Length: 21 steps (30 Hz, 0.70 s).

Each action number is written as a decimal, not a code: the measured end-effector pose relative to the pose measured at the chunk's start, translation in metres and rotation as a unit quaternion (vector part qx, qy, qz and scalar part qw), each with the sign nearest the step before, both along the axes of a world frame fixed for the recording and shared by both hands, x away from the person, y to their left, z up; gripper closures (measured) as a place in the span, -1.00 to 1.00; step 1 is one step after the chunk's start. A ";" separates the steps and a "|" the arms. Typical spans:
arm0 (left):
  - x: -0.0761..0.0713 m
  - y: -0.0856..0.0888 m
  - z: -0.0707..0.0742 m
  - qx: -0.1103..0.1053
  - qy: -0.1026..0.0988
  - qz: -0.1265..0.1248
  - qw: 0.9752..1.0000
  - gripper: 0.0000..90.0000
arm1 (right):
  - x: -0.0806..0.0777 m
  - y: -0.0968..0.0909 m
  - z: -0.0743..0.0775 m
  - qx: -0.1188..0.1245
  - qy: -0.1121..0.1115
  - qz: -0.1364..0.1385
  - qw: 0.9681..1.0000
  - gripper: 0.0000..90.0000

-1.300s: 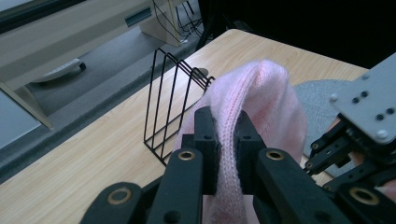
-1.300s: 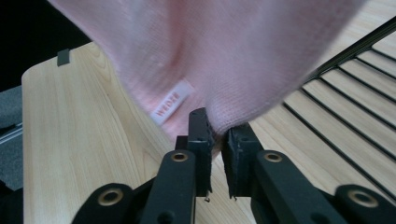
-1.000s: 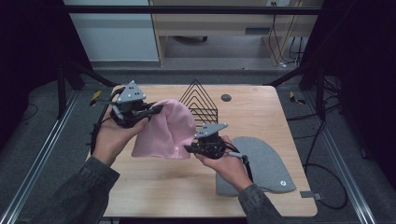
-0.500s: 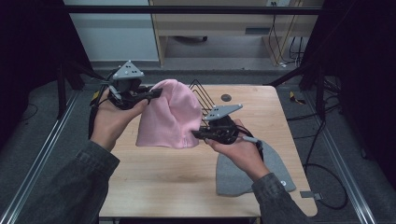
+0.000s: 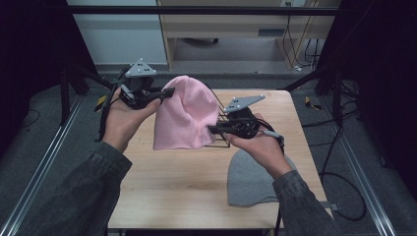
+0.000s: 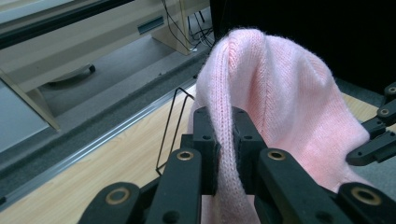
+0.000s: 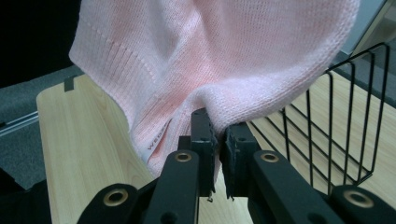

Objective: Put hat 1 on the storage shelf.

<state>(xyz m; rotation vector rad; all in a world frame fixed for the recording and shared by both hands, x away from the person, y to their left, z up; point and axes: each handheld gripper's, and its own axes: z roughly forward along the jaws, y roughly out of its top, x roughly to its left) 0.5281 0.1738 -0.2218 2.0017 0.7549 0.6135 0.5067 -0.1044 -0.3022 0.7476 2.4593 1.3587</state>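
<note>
My left gripper (image 5: 169,92) and my right gripper (image 5: 212,129) are both matte black, each topped by a grey three-cornered plate dotted with small dark fasteners — and each trailing a black cable back past my wrist. Seen along their own length, the jaws are chunky black bars with brass-coloured ringed pivot holes, ending in blocky black pads (image 6: 204,135) studded with small recessed screws. My sleeves (image 5: 83,187) are dark grey-green — a coarse, jacket-like cloth with a stitched cuff at each wrist.
</note>
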 end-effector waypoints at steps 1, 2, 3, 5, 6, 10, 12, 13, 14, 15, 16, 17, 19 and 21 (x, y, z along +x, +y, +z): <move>0.002 -0.001 0.002 0.000 0.000 0.002 1.000 0.84 | 0.002 -0.001 0.002 0.003 0.001 0.000 1.000 0.87; 0.004 -0.002 0.004 0.000 -0.001 0.002 1.000 0.84 | 0.003 -0.001 0.004 0.004 0.002 -0.001 1.000 0.88; 0.006 -0.003 0.007 -0.006 -0.004 0.004 1.000 0.84 | 0.005 -0.001 0.006 0.004 0.001 -0.003 1.000 0.88; 0.011 -0.007 0.014 -0.007 -0.008 0.006 1.000 0.84 | 0.010 -0.002 0.011 0.003 -0.002 -0.010 1.000 0.88; 0.014 -0.009 0.016 -0.006 -0.010 0.007 1.000 0.84 | 0.013 -0.003 0.013 0.004 -0.003 -0.012 1.000 0.88; 0.031 -0.016 0.025 0.002 -0.017 0.011 1.000 0.84 | 0.029 -0.007 0.021 0.003 -0.009 -0.029 1.000 0.87; 0.039 -0.020 0.029 0.006 -0.023 0.012 1.000 0.84 | 0.040 -0.012 0.024 0.008 -0.009 -0.041 0.999 0.87; 0.044 -0.021 0.031 0.007 -0.025 0.011 1.000 0.84 | 0.044 -0.013 0.024 0.009 -0.010 -0.045 0.999 0.87; 0.049 -0.021 0.033 0.007 -0.029 0.012 0.999 0.84 | 0.048 -0.015 0.026 0.011 -0.012 -0.052 0.998 0.87; 0.054 -0.022 0.033 0.005 -0.033 0.015 0.999 0.84 | 0.053 -0.017 0.027 0.016 -0.013 -0.057 0.998 0.87; 0.060 -0.022 0.034 0.002 -0.031 0.014 0.999 0.84 | 0.057 -0.019 0.028 0.018 -0.016 -0.064 0.998 0.87; 0.064 -0.022 0.034 0.002 -0.033 0.015 0.999 0.84 | 0.062 -0.021 0.029 0.019 -0.020 -0.072 0.997 0.87; 0.074 -0.021 0.032 -0.005 -0.035 0.017 0.999 0.84 | 0.068 -0.022 0.030 0.023 -0.021 -0.082 0.996 0.87; 0.083 -0.020 0.029 -0.019 -0.036 0.021 0.999 0.84 | 0.075 -0.023 0.030 0.021 -0.025 -0.092 0.995 0.87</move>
